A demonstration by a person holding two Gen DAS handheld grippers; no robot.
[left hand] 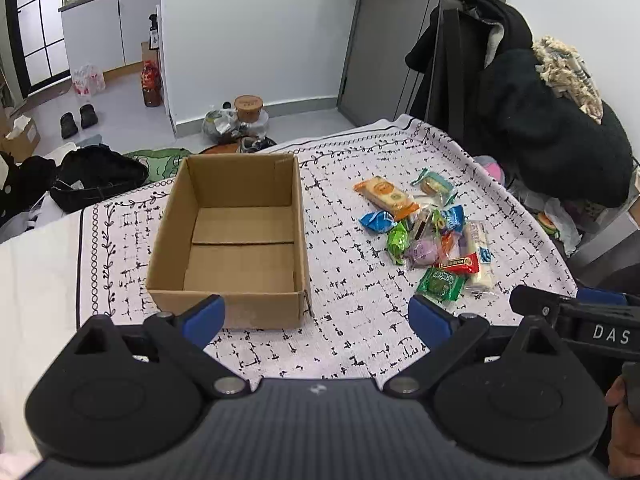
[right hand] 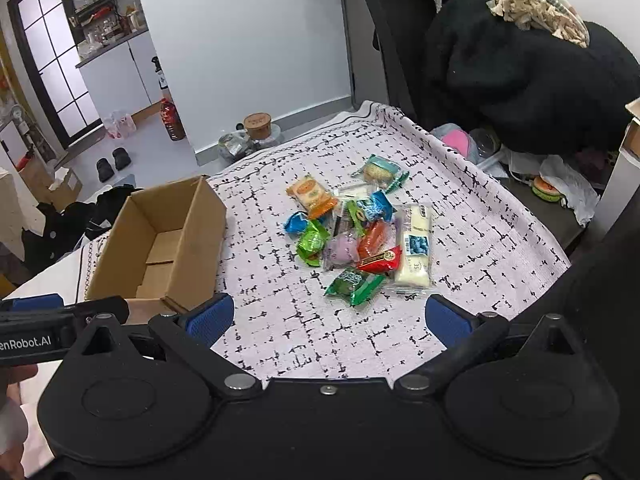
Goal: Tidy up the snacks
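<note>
Ahead of the wide, empty right gripper (right hand: 328,320), the green packet (right hand: 354,282) lies nearest: take it singly, then carry left to the cardboard box (right hand: 160,240).

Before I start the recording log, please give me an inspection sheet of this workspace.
Surface: patterned cloth covers the table.
Job's things: cardboard box, open and empty; snack pile lies loose on the cloth, apart from the box.
Clutter: nothing seen on the cloth besides these.
Grippers: left gripper and right gripper, jaws open, holding nothing.
Cables: nothing seen.
Surroundings: dark coats on a chair behind the table; shoes and a bottle on the floor.
</note>
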